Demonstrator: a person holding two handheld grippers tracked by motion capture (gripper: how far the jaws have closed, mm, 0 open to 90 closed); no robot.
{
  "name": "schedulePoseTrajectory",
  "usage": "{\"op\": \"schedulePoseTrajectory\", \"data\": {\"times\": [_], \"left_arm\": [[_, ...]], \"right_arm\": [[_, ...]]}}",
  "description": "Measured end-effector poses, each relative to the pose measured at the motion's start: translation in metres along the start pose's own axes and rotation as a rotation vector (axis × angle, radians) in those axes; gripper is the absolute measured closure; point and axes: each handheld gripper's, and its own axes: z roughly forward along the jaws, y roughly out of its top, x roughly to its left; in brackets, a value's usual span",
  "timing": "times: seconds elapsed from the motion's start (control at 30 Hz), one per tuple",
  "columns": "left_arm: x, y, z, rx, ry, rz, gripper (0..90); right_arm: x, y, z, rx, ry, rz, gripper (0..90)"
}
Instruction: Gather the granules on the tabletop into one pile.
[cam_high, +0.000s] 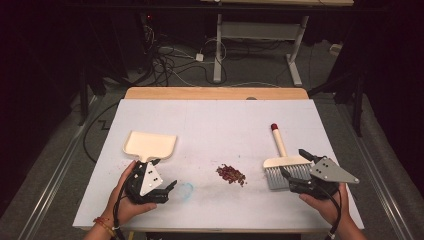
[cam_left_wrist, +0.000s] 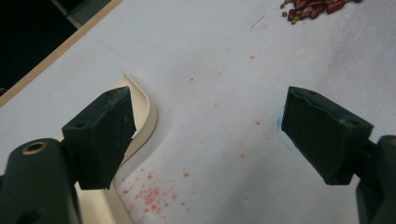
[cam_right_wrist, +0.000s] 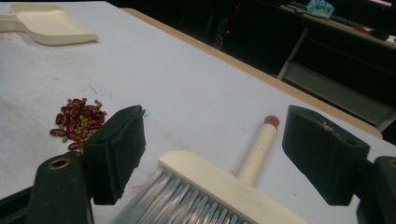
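Two hand-held grippers sit at the near edge of the white surface (cam_high: 210, 115), jaws apart: the left hand-held gripper (cam_high: 167, 191) beside the dustpan (cam_high: 149, 144) handle, the right hand-held gripper (cam_high: 295, 171) over the brush (cam_high: 285, 162) bristles. Between them lies a bean pile (cam_high: 230, 174); the dustpan's tray sits farther back.
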Motion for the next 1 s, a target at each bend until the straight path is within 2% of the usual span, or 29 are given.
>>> {"op": "schedulePoseTrajectory", "data": {"times": [0.47,0.7,1.0], "left_arm": [[0.0,-0.0008,-0.0001,0.01,-0.011,0.004,16.9],[0.0025,-0.0011,0.001,0.017,-0.012,0.001,16.8],[0.003,-0.0005,0.0003,0.017,-0.001,-0.003,16.9]], "right_arm": [[0.0048,0.0012,-0.002,-0.007,-0.024,-0.034,21.5],[0.0004,-0.001,-0.001,0.003,-0.035,-0.03,21.6],[-0.0048,-0.0013,-0.0029,-0.009,-0.054,-0.025,21.6]]}}
